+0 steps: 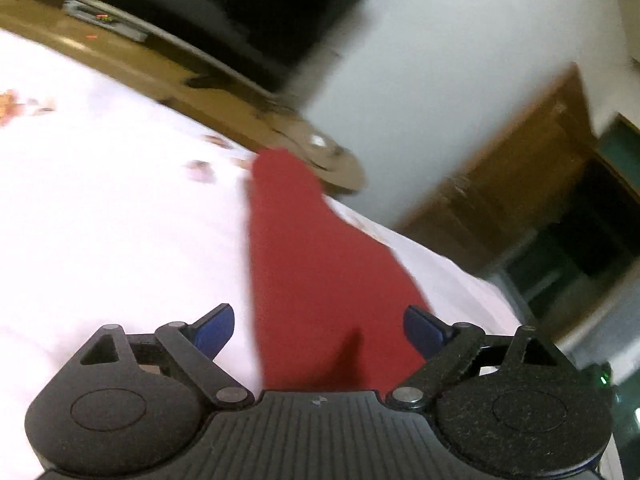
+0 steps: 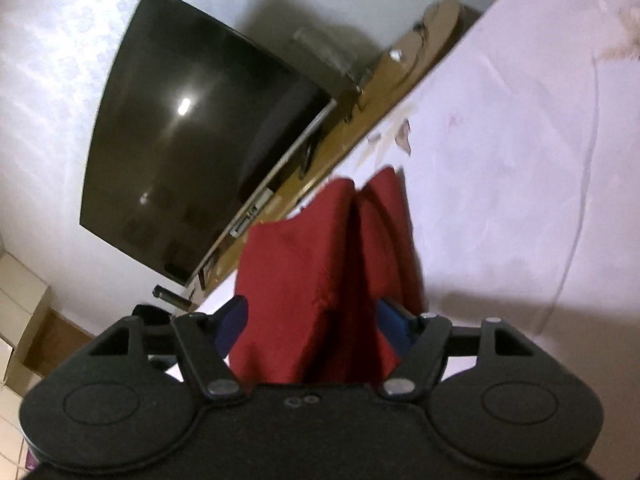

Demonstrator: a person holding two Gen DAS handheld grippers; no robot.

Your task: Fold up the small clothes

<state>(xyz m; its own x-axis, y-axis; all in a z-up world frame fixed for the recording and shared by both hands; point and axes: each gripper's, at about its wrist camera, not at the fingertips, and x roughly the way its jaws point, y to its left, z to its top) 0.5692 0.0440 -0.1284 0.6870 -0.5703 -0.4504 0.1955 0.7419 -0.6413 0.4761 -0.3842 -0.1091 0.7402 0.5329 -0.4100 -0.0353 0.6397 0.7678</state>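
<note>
Red cloth [image 1: 320, 280] fills the gap of my left gripper [image 1: 320, 330], whose blue pads [image 1: 214, 330] stand spread well apart; the cloth runs between them and touches the right pad only, so the hold looks loose at best. From there it stretches out over the white bed sheet [image 1: 100, 220] toward the far brown board [image 1: 132, 56]. In the right wrist view the same cloth [image 2: 320, 264] hangs in folds between the pads of my right gripper [image 2: 316, 328], also spread; I cannot tell whether anything there truly pinches it, since the fabric hides the pad faces.

My judgement: the cloth is raised by one edge and should be laid flat on the bed before any fold. To do that well I would keep both grippers level and the edge taut between them, lower slowly so the far end lands first, and avoid dragging the sheet.

No brand or writing is legible; the dark screen [image 2: 192, 128] on the wall is blank, both views blurred.
</note>
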